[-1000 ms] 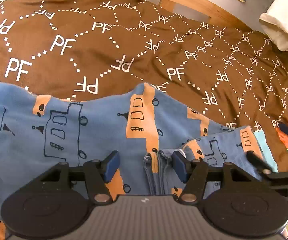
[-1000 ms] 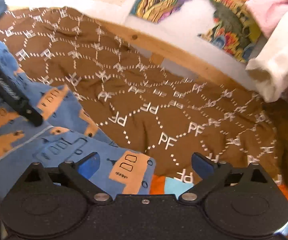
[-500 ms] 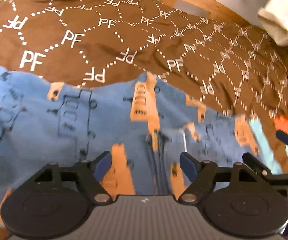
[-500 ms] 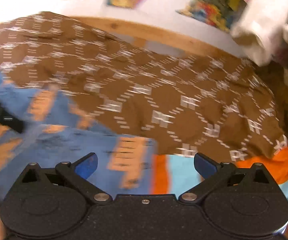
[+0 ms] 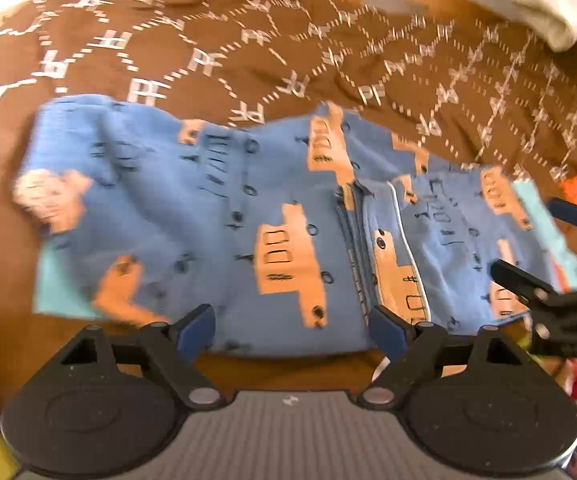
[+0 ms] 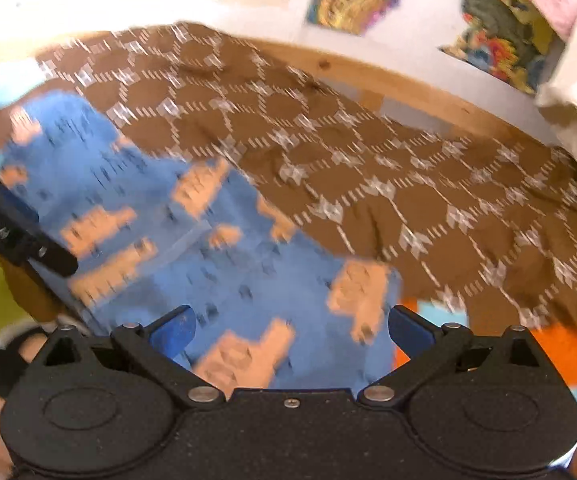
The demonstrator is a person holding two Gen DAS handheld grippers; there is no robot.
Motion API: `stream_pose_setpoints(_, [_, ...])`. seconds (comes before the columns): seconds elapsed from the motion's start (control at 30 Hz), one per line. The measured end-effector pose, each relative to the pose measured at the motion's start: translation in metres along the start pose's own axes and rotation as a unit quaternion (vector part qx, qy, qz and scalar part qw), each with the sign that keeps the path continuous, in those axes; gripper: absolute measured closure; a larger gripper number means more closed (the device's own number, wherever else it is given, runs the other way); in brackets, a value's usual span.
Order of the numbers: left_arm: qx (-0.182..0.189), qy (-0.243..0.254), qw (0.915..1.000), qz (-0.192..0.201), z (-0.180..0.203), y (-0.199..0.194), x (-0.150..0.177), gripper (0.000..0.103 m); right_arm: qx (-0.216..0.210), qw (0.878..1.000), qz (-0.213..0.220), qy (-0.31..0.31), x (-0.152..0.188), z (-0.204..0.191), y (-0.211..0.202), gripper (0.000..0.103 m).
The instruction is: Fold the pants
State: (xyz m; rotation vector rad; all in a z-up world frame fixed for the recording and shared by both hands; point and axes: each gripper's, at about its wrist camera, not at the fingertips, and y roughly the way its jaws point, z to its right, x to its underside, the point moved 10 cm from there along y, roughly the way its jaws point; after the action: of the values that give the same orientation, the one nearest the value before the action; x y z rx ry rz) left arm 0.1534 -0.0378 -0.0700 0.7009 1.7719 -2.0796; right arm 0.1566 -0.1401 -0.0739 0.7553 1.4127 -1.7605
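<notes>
Blue pants (image 5: 248,216) lie spread on the brown blanket (image 5: 368,40) (train print up). Left gripper (image 5: 292,330) and right gripper (image 6: 290,330) hover over them, jaws apart, grasping nothing.

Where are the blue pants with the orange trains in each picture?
Left wrist view: the blue fabric pants with orange train print lie across the middle, just beyond the open left gripper.
Right wrist view: they fill the lower left, running under the open right gripper.
Shared landmark: the brown patterned bedspread behind the pants.
</notes>
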Motion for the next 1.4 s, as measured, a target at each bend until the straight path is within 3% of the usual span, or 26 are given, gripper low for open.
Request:
stream_pose_setpoints(0.17, [-0.003, -0.018, 0.9995, 0.027, -0.037, -0.032, -0.007, 0.013, -0.079, 0.996, 0.022, -0.038, -0.029, -0.028, 0.012, 0.001])
stream_pose_setpoints(0.3, [-0.049, -0.035, 0.995, 0.079, -0.076, -0.047, -0.028, 0.013, -0.111, 0.99, 0.029, -0.087, -0.045, -0.058, 0.031, 0.001])
stream_pose_setpoints(0.4, [-0.092, -0.01, 0.9836, 0.155, -0.097, -0.054, -0.04, 0.012, -0.092, 0.986, 0.036, -0.131, -0.051, -0.07, 0.045, 0.001])
stream_pose_setpoints(0.47, [-0.119, -0.021, 0.9795, 0.161, -0.111, -0.048, -0.044, 0.012, -0.08, 0.986, 0.035, -0.141, -0.053, -0.07, 0.055, 0.001])
stream_pose_setpoints(0.67, [-0.076, -0.077, 0.9788, 0.174, -0.12, -0.038, -0.055, 0.014, -0.031, 0.994, 0.053, -0.09, -0.071, -0.041, 0.058, 0.001])
stream_pose_setpoints(0.83, [-0.076, -0.106, 0.9697, 0.207, -0.125, -0.034, -0.055, 0.015, 0.013, 0.995, 0.012, -0.101, -0.053, -0.03, 0.077, 0.001])
stream_pose_setpoints(0.9, [-0.081, -0.11, 0.9687, 0.207, -0.128, -0.033, -0.055, 0.02, 0.014, 0.993, -0.01, -0.117, -0.042, -0.035, 0.089, 0.001])
stream_pose_setpoints(1.03, [-0.07, -0.143, 0.9656, 0.206, -0.133, -0.037, -0.051, 0.044, 0.023, 0.994, 0.001, -0.108, -0.048, -0.035, 0.087, 0.001])
stream_pose_setpoints(1.13, [-0.052, -0.181, 0.9606, 0.204, -0.138, -0.036, -0.048, 0.051, 0.01, 0.995, 0.021, -0.098, -0.055, -0.037, 0.079, 0.001])
stream_pose_setpoints(1.3, [-0.042, -0.208, 0.9571, 0.198, -0.148, -0.031, -0.048, 0.061, 0.008, 0.993, 0.003, -0.118, -0.046, -0.046, 0.078, 0.001])
stream_pose_setpoints(1.37, [-0.04, -0.224, 0.9542, 0.194, -0.154, -0.029, -0.048, 0.075, 0.01, 0.994, -0.009, -0.112, -0.042, -0.046, 0.083, 0.001])
stream_pose_setpoints(1.4, [-0.037, -0.231, 0.9531, 0.193, -0.156, -0.028, -0.048, 0.077, 0.01, 0.994, -0.014, -0.106, -0.041, -0.046, 0.086, 0.001])
